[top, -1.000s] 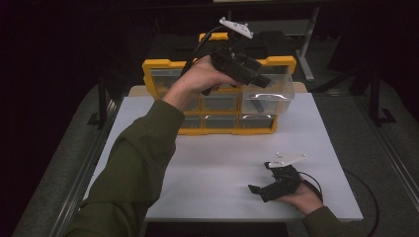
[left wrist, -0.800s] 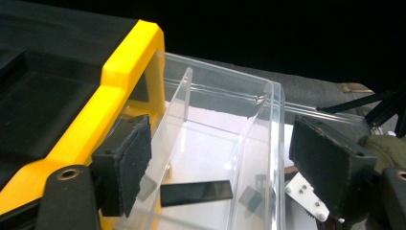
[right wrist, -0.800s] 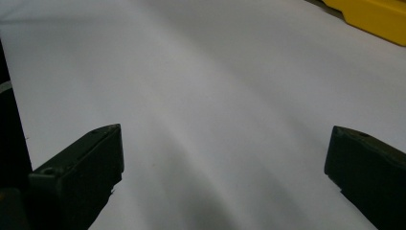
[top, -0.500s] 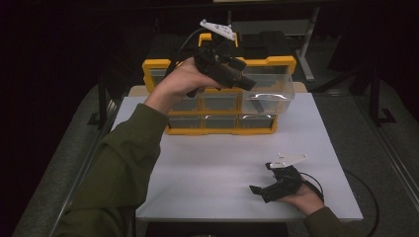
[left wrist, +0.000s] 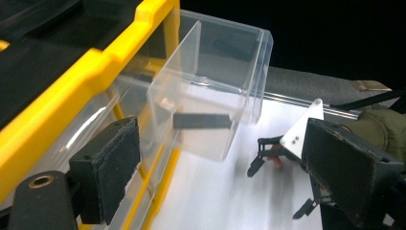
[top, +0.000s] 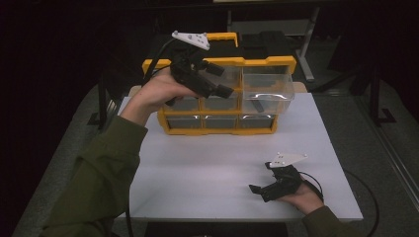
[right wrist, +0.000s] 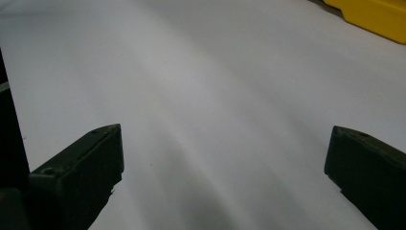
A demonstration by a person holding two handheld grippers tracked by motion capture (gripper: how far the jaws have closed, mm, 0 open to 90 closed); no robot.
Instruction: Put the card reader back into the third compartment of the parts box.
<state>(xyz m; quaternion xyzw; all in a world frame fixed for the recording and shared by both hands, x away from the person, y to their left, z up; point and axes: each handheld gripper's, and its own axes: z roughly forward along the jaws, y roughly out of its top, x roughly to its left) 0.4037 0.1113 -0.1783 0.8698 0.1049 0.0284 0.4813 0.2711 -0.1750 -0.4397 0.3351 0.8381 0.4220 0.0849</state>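
A yellow organizer (top: 220, 129) with clear drawers stands at the back of the white table (top: 212, 168). Its upper right drawer (top: 267, 91) (left wrist: 210, 96) is pulled out and holds a small flat black piece (top: 257, 105) (left wrist: 201, 120). My left gripper (top: 222, 79) (left wrist: 230, 177) hovers in front of the organizer's top row, left of that drawer, open and empty. My right gripper (top: 261, 180) (right wrist: 225, 177) rests low over the table at the front right, open, with nothing between its pads (right wrist: 81, 172).
The organizer has a yellow carry handle (top: 222, 35) on top and a lower row of shut drawers (top: 217, 122). Dark stands and a table frame (top: 306, 44) lie behind. A cable (top: 356, 187) trails from the right gripper near the table's right edge.
My left gripper has drawn back to the left, away from the pulled-out drawer. The right gripper has stayed put.
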